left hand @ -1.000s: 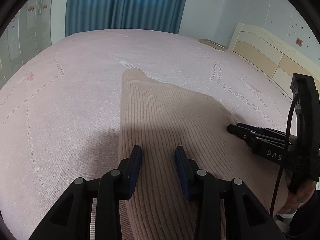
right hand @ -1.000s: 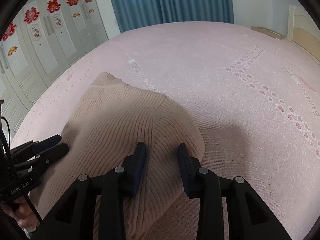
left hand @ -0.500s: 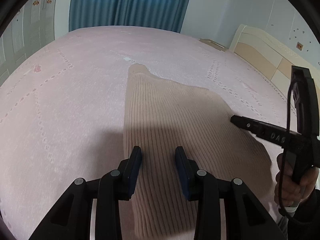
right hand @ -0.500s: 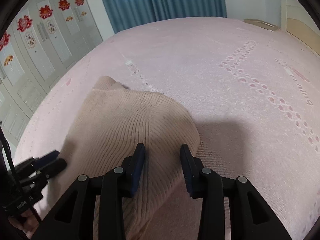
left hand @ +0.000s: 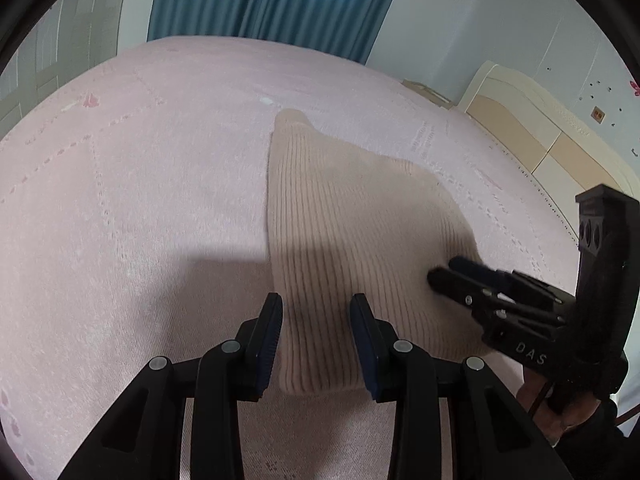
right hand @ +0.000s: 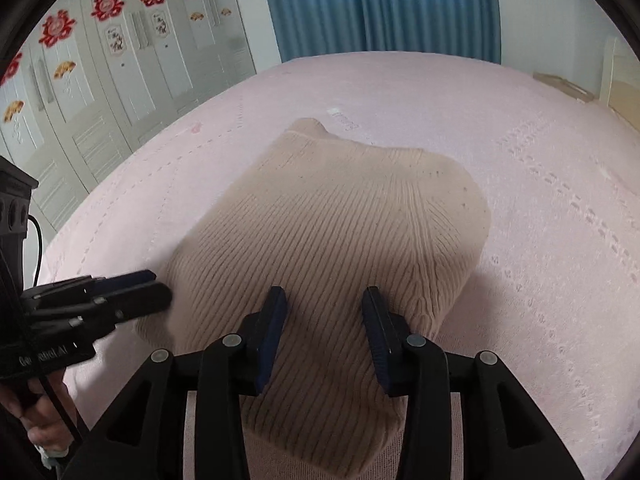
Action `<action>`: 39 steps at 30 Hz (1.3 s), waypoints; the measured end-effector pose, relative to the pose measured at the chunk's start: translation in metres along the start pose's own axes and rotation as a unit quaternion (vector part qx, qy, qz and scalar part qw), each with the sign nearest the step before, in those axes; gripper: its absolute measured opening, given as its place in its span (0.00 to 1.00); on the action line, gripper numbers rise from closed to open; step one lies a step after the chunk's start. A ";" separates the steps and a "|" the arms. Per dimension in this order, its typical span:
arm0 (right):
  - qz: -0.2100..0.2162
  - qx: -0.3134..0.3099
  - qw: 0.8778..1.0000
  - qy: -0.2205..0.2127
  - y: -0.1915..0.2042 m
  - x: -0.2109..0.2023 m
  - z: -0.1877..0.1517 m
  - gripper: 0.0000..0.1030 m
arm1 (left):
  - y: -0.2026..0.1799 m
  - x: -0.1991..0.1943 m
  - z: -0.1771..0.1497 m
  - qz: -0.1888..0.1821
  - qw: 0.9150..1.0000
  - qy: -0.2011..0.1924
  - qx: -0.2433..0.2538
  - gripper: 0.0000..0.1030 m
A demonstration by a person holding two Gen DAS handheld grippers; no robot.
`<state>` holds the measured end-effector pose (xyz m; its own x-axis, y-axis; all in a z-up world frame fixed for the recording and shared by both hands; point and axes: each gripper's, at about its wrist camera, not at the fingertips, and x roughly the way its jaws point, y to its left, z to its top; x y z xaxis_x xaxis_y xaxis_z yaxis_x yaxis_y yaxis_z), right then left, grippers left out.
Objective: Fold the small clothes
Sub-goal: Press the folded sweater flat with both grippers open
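Sweater (right hand: 340, 232): beige ribbed knit, folded, flat on the pink bed (right hand: 540, 184), centre.
Left gripper (left hand: 316, 326): fingers apart above the sweater's 6 o'clock edge, gripping nothing.
Right gripper (right hand: 324, 320): jaws opening, above the knit, empty.
Curtain (right hand: 384, 4): blue, 12 o'clock.

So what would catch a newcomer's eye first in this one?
The beige ribbed knit garment lies folded in a lump mid-bed on the pink bedspread. Next come the two black grippers low in front, the right gripper opening above the knit. Red paper decorations dot the wardrobe doors at upper left.
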<state>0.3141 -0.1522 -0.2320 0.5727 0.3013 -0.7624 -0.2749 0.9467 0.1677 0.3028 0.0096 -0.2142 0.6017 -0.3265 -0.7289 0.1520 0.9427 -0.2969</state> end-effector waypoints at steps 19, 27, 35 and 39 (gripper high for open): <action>-0.051 0.004 0.998 -0.037 -0.033 0.027 0.019 0.33 | -0.005 0.043 0.022 -0.009 0.999 0.005 0.032 0.36; -0.030 0.012 0.999 -0.029 -0.043 0.023 0.021 0.33 | -0.009 0.043 0.021 -0.001 1.000 0.001 0.031 0.36; -0.004 0.040 0.999 -0.034 -0.043 -0.009 0.023 0.34 | -0.008 0.028 0.024 -0.001 1.000 0.002 0.031 0.42; -0.011 0.054 0.998 -0.034 -0.045 -0.023 0.008 0.34 | 0.005 0.016 0.017 0.003 1.000 -0.001 0.015 0.43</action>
<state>0.3195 -0.2010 -0.2173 0.6298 0.2846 -0.7227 -0.1798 0.9586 0.2209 0.3270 0.0101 -0.2168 0.6037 -0.3212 -0.7296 0.1721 0.9462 -0.2742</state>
